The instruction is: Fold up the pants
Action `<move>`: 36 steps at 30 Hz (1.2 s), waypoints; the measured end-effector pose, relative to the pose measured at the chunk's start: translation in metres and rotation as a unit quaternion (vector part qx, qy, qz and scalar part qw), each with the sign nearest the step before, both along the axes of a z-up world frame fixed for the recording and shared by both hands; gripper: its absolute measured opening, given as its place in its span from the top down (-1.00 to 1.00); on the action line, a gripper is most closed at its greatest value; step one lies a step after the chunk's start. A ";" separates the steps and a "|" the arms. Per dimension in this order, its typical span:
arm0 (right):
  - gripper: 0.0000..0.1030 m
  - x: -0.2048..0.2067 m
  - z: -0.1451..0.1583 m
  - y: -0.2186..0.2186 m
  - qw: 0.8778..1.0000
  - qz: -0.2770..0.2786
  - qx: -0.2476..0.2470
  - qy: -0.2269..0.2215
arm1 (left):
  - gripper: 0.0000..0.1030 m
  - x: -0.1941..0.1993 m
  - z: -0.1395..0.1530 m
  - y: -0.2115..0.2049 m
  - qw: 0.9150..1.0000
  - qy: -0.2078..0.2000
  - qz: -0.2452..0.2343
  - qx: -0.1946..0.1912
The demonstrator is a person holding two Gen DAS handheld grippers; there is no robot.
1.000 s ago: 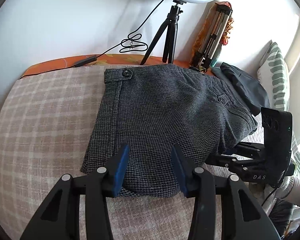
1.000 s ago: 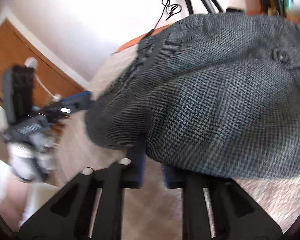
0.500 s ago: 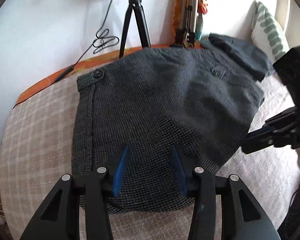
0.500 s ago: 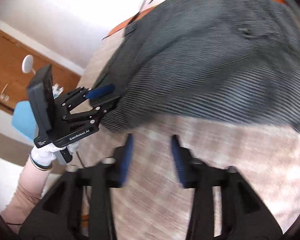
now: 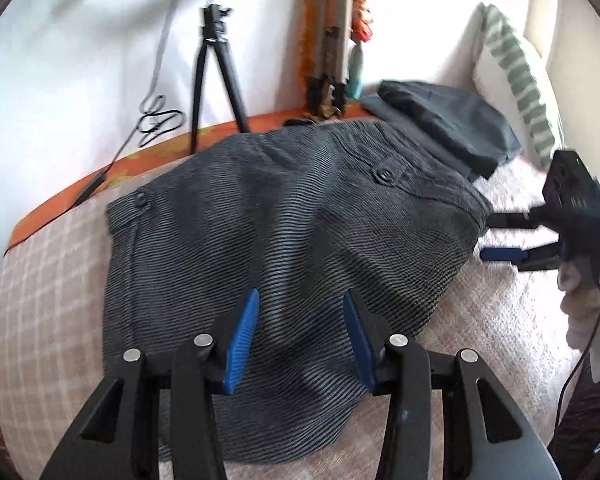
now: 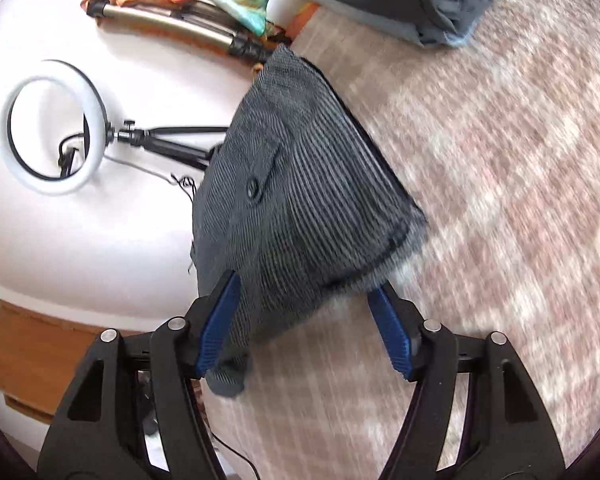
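Two tools agape — left tool [image 5: 299, 334], right tool [image 6: 306, 312] (no legible writing), folded pants [image 5: 284, 248]

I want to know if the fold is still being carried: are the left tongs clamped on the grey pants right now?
No, the left tongs stand wide open above the grey pants, blue pads apart with no fabric pinched between them.

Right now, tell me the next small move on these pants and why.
Probably close the right hand-held gripper on the pants: its open jaws already straddle their near edge. The left hand-held gripper also hangs open above the cloth, holding nothing, so neither has a grip for the next fold.
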State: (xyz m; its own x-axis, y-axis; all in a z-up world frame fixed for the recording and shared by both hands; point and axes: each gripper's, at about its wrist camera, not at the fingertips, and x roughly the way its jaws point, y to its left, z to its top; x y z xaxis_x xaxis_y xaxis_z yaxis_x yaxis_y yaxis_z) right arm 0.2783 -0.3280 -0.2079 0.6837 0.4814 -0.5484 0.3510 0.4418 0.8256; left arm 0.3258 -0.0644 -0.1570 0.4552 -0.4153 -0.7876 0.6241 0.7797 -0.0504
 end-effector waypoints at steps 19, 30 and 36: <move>-0.17 -0.028 0.031 -0.015 0.986 0.066 -0.155 -0.007 | 0.06 0.017 -0.004 -0.023 1.000 0.027 0.004 -0.002; -0.26 -0.018 0.014 -0.020 0.994 -0.021 -0.106 -0.019 | 0.06 0.091 -0.009 -0.060 0.995 -0.023 0.080 0.056; -0.07 -0.005 0.011 -0.012 0.990 -0.056 -0.125 -0.015 | 0.05 0.095 -0.042 -0.067 0.993 -0.042 0.081 0.081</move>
